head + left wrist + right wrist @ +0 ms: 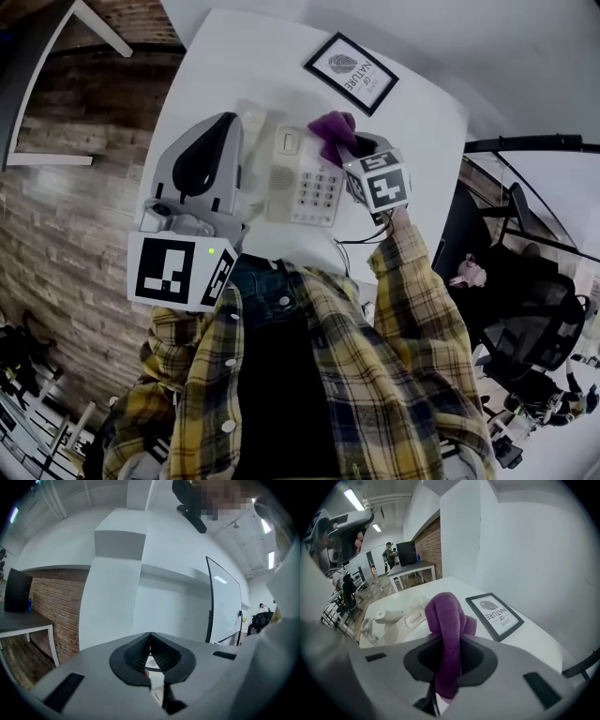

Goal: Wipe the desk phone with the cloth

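Nearest the head camera is the person's yellow plaid shirt (309,375), with both arms reaching up the frame to a white desk (422,108).

The right gripper (352,150) pinches one purple cloth (330,131) – in the right gripper view the jaws clamp it at mid-length, a folded lump standing above the right gripper (450,644) and a tail hanging below. The left gripper (230,120) carries nothing: in its own view the jaws are pressed together at the tips and point at a bare wall, not at the desk.

One cream desk phone (305,183) lies at the middle of the head view, between the two tools. Its long axis runs up and down the frame, keypad towards the person and handset along its left side. The cloth hangs at the phone's upper right corner – whether it touches the casing I cannot tell. So the phone lies down and to the left of the cloth, and the right gripper is plainly the nearer one for a stroke along that axis.

Count: one phone, one cloth, two grippers, and one black-framed print (351,72) further up the desk, well apart from the phone.
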### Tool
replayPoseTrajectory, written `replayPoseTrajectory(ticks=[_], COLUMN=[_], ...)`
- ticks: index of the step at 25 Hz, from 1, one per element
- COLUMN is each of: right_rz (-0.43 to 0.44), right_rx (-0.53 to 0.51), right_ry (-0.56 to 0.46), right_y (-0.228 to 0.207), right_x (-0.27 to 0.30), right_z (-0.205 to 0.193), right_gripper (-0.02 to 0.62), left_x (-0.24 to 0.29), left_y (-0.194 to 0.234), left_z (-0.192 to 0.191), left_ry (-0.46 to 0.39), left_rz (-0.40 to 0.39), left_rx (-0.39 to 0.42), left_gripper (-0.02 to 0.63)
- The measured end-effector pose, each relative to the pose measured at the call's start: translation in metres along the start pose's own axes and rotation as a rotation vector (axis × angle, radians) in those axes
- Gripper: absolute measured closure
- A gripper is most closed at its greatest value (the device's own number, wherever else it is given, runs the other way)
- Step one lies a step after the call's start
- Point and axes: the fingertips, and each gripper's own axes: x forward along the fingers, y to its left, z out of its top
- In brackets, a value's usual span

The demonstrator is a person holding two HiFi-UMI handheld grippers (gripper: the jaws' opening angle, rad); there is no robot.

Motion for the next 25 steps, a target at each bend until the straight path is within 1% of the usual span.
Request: replayPoseTrajectory(ticks=[3, 5, 15, 20, 25], right_rz=[-0.001, 0.015, 0.084, 0.119, 0.126], right_rx=[-0.027, -0.026, 0.037, 0.084, 0.124], right_ry=[0.024, 0.041, 0.084, 0.085, 0.081], right_y=[0.008, 0.015, 0.042, 0.055, 0.064], right_x=[-0.002, -0.003, -0.012, -0.015, -0.020], right_z=[-0.007, -0.014, -0.041, -0.054, -0.067], right_gripper=[0.528, 0.528, 0.529, 0.529, 0.529], left_x=[0.003, 0.004, 0.010, 0.012, 0.017], left_y=[-0.004, -0.006, -0.015, -0.021, -0.028], left_z=[0.000, 0.000, 0.000, -0.001, -0.001], left_ry=[0.000, 0.000, 0.001, 0.005, 0.015], left_rz=[-0.011, -0.015, -0.056, -0.081, -0.127], left_rx=[0.002, 0.002, 0.006, 0.007, 0.007], left_gripper=[0.591, 0.591, 0.591, 0.591, 0.591])
